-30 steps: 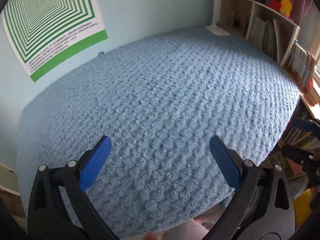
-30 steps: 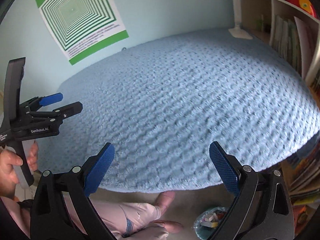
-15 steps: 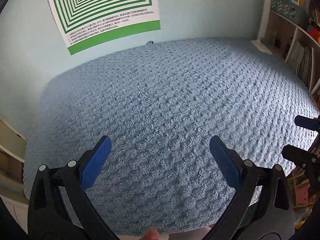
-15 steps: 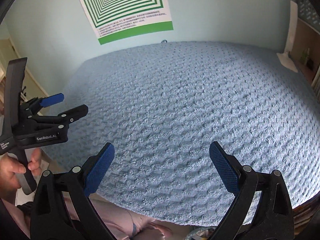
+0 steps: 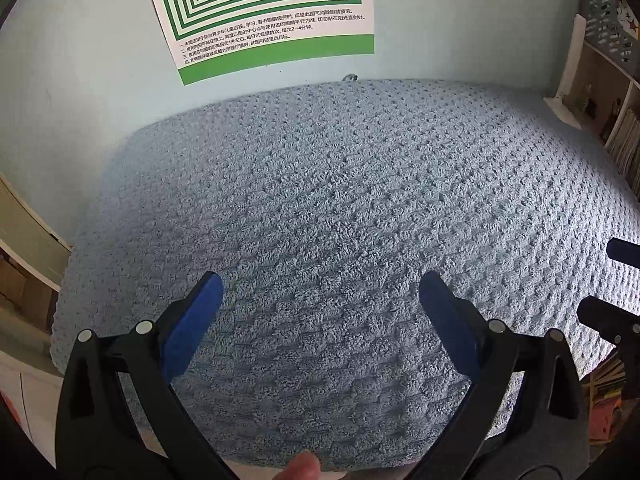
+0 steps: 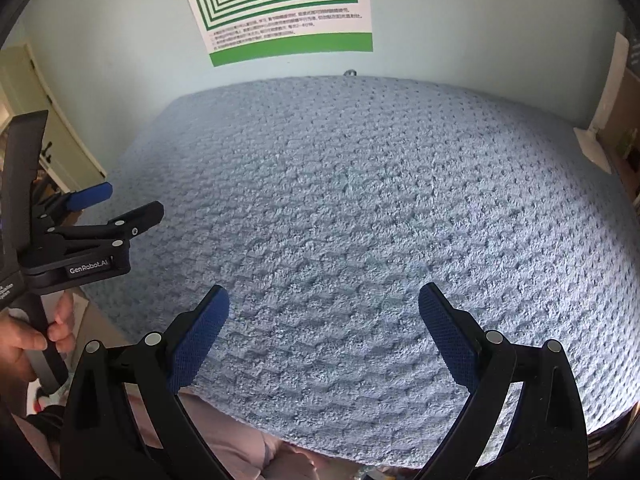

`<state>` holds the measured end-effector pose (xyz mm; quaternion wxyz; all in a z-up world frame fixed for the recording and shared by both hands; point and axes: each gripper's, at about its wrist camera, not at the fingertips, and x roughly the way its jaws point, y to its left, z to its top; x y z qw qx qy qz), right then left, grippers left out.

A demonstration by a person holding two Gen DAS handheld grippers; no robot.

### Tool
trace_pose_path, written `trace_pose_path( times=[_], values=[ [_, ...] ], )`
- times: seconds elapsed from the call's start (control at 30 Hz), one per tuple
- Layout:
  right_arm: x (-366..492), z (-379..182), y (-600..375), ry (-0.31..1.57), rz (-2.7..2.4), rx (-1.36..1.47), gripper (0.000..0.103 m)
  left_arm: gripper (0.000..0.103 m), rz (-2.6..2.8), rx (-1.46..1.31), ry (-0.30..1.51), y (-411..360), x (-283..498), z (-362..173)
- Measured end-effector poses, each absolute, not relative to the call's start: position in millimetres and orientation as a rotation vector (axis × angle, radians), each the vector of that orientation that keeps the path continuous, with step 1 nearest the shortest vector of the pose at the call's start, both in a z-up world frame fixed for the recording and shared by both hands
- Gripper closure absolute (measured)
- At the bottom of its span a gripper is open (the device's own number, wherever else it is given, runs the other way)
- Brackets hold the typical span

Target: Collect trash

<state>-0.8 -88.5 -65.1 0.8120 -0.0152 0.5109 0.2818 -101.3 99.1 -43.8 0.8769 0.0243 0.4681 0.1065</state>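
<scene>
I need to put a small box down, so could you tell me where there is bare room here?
The blue blanket lies bare from the poster wall to its near edge, including between the open left gripper and open right gripper. It is crowded only at the right, by the white bracket and bookshelf.

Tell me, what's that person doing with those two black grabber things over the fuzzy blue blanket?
A person holds a grabber in each hand above the blue blanket. The left gripper and the right gripper are both open and hold nothing. The job is collecting trash, but no trash shows on the blanket right now. A green striped poster hangs on the wall behind, and shelves with books stand at the right.
</scene>
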Motion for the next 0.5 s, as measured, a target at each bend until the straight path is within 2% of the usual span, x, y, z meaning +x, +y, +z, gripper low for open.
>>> trace_pose_path(
  times=[0.5],
  values=[
    [1.4, -65.8, -80.3, 1.09, 0.6, -0.04, 0.008, 0.007, 0.214, 0.042, 0.985, 105.9, -96.8, -51.7]
  ],
)
